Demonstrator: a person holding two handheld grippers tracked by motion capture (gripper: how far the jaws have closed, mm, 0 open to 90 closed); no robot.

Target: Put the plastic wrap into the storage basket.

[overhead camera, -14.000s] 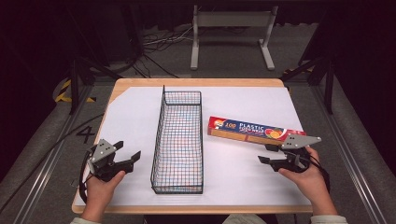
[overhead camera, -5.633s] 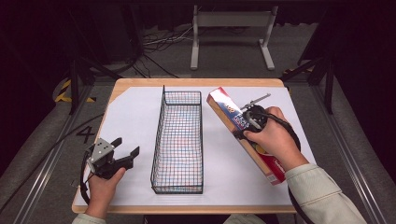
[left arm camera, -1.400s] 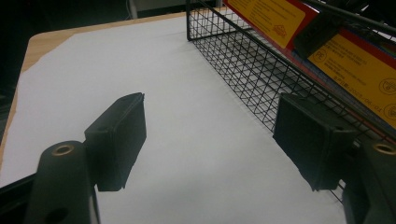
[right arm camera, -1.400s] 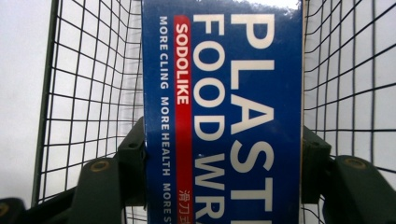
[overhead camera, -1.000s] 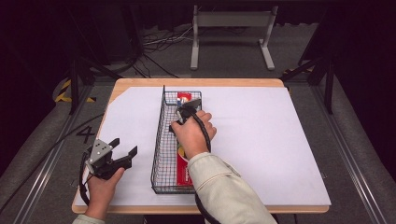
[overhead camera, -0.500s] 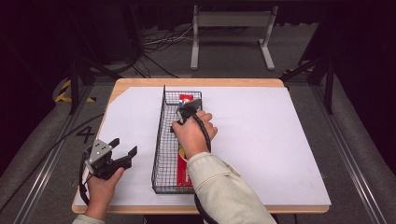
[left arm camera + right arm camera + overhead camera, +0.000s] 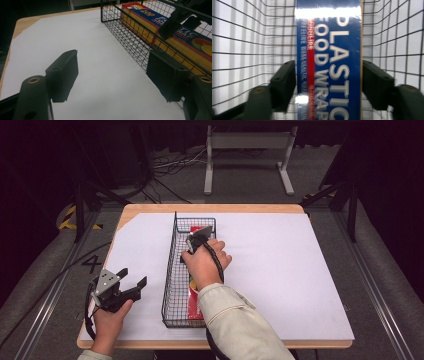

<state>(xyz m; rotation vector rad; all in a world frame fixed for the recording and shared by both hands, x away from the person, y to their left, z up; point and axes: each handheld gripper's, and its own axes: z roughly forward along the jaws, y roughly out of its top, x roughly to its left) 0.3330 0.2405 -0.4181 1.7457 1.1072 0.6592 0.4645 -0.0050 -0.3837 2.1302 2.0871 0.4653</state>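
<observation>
Inside the wire basket (image 7: 172, 270), which runs lengthwise from the table's near edge toward its far edge, the plastic wrap box (image 7: 329, 60) lies flat, apparently just set down. The right claw (image 7: 328, 82) straddles it, jaws having just been opening, pads barely off its sides, hand reaching down. Near the table's near-left corner, the left claw (image 7: 112, 75) hangs open, empty.
</observation>
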